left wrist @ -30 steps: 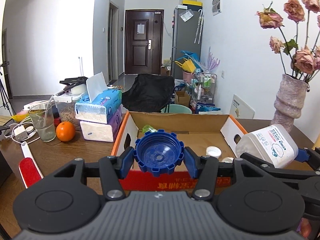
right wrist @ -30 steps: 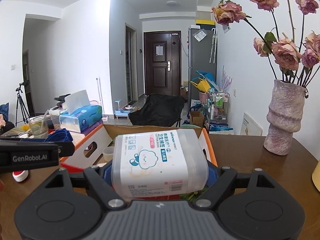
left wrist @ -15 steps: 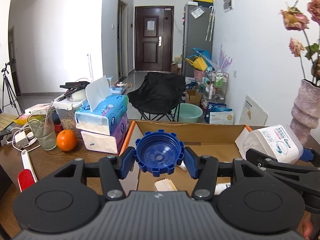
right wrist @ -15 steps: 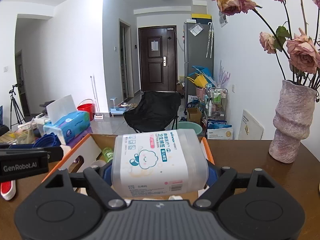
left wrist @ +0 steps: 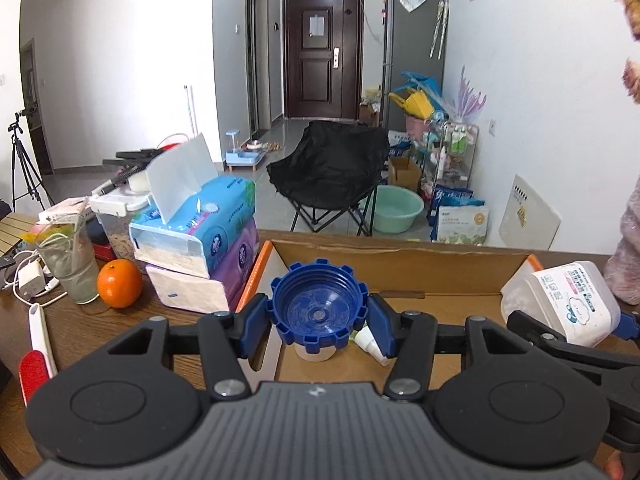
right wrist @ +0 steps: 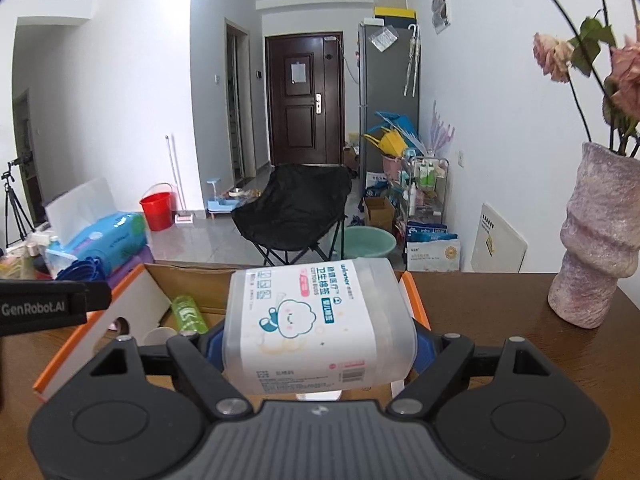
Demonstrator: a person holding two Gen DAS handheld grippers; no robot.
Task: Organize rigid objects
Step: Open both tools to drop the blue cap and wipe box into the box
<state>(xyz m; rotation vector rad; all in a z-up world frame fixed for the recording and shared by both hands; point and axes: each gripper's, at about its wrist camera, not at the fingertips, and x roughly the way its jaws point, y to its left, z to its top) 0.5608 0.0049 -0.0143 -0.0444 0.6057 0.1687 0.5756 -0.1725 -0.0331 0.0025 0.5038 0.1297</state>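
Observation:
My left gripper (left wrist: 318, 318) is shut on a blue ribbed cap (left wrist: 318, 309), hollow side toward the camera, held over the left part of an open cardboard box (left wrist: 400, 258) with orange edges. My right gripper (right wrist: 316, 344) is shut on a clear plastic cotton-swab tub (right wrist: 318, 326) with a white label, above the same cardboard box (right wrist: 412, 292). That tub (left wrist: 560, 300) also shows at the right of the left wrist view. Inside the box lie a green bottle (right wrist: 188, 314), a white cup (right wrist: 158, 336) and a small white tube (left wrist: 370, 342).
Stacked tissue packs (left wrist: 196, 240), an orange (left wrist: 119, 283), a glass (left wrist: 74, 268), a charger with cable (left wrist: 30, 278) and a red-and-white lint brush (left wrist: 36, 352) lie on the brown table left of the box. A pink vase (right wrist: 596, 252) of dried roses stands at the right.
Both grippers have moved forward over the box with their loads still gripped. The box's near wall has dropped out of sight and its inside now shows.

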